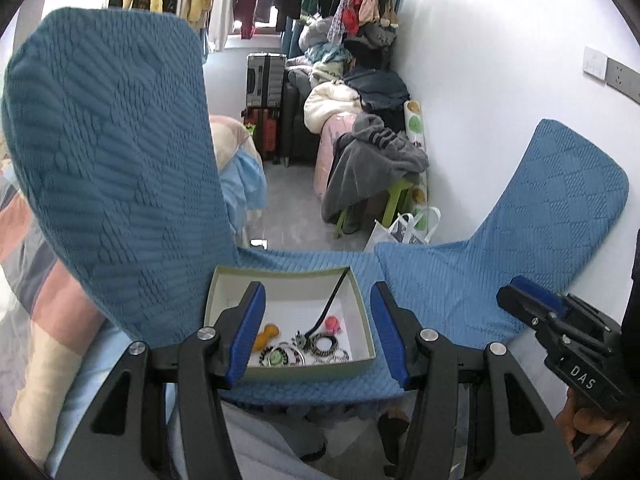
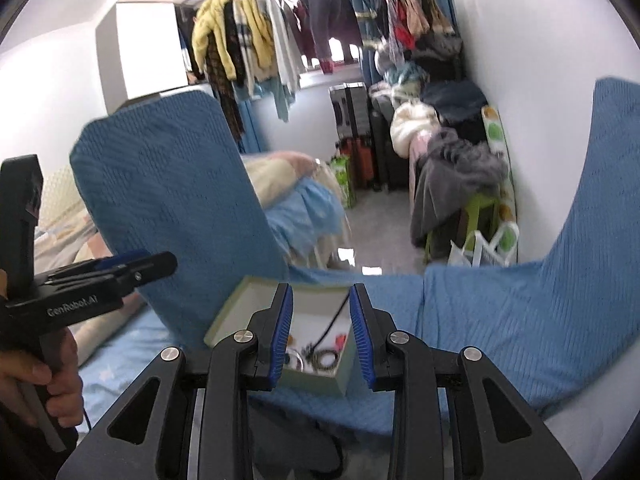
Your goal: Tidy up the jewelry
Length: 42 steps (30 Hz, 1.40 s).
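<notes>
Blue knitted fabric covers the chair backs (image 1: 116,168) and the seat where we are working, and from left to right we see this: at the far left, a bed with pale, striped bedding (image 1: 24,264); then the tall left chair back; then, in the middle, a shallow pale-green box (image 1: 362,312) resting on the blue-covered seat (image 1: 440,292); then a second, lower chair back (image 1: 560,200) at the right. Inside the box lie small things: an orange piece (image 1: 266,338), patterned hair ties or rings (image 1: 326,344), a pink piece (image 1: 333,323) and a long black stick-like item (image 1: 332,304) leaning from the tray's floor up toward its far right corner. Our left claw (image 1: 318,330) hangs in front of and above the box, jaws apart with nothing between them. Our right claw (image 2: 320,332) hangs likewise, jaws nearer together yet still parted, and empty. Seen through each claw, the box lies straight ahead and below. We judge the left claw slightly nearer to the items, which cluster at the near edge; the stick's long axis runs away from us, so a claw would close across it.
</notes>
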Each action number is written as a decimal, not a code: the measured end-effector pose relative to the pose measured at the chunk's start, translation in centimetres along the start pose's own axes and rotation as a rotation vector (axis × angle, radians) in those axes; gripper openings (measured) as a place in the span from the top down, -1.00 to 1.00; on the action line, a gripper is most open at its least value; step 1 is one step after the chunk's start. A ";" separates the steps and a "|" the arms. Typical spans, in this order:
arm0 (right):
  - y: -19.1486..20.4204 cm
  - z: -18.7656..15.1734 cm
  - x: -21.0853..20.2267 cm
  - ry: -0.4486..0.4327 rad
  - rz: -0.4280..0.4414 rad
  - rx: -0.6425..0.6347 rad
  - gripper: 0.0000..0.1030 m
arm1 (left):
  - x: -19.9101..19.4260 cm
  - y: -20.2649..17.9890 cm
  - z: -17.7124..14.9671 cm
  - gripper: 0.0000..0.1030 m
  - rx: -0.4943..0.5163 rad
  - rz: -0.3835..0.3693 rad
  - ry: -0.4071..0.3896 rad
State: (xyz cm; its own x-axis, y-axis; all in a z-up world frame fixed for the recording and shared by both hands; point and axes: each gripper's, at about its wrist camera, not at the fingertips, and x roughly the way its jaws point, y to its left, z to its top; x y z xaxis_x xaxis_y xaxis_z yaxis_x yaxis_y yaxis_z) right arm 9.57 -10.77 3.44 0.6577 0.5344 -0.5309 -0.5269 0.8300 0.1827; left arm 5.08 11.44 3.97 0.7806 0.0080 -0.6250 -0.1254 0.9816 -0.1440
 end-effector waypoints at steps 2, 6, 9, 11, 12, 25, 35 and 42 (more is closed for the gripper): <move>-0.2 -0.8 0.3 0.020 -0.001 0.016 0.47 | 0.1 -0.1 -0.6 -0.07 0.002 0.003 0.016; -0.6 -2.0 0.8 0.049 -0.013 0.038 0.47 | 0.5 -0.2 -1.4 -0.07 -0.004 0.006 0.040; -0.6 -2.7 1.1 0.065 -0.022 0.037 0.47 | 0.6 0.1 -1.8 -0.07 -0.014 0.003 0.040; -0.7 -3.1 1.4 0.076 -0.032 0.035 0.47 | 0.9 0.3 -2.2 -0.07 -0.023 0.009 0.048; -0.8 -3.5 1.6 0.082 -0.042 0.036 0.47 | 0.9 0.4 -2.5 -0.07 -0.027 0.009 0.049; -1.9 -4.8 2.3 0.102 -0.089 0.084 -0.06 | 1.2 0.8 -3.3 -0.08 -0.037 0.021 0.073; -2.2 -4.6 2.3 0.089 -0.124 0.073 -0.77 | 1.3 1.3 -3.0 -0.44 -0.047 0.053 0.077; -2.3 -4.5 2.4 0.085 -0.141 0.071 -1.00 | 1.7 1.6 -3.2 -0.58 -0.047 0.076 0.092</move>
State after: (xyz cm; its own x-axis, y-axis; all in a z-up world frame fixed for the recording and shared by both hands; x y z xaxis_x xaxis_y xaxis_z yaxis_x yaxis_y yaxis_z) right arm 9.95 -12.14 -1.98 0.6729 0.3995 -0.6226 -0.3915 0.9064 0.1584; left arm 4.31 12.38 0.23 0.7087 0.0622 -0.7028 -0.2119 0.9689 -0.1280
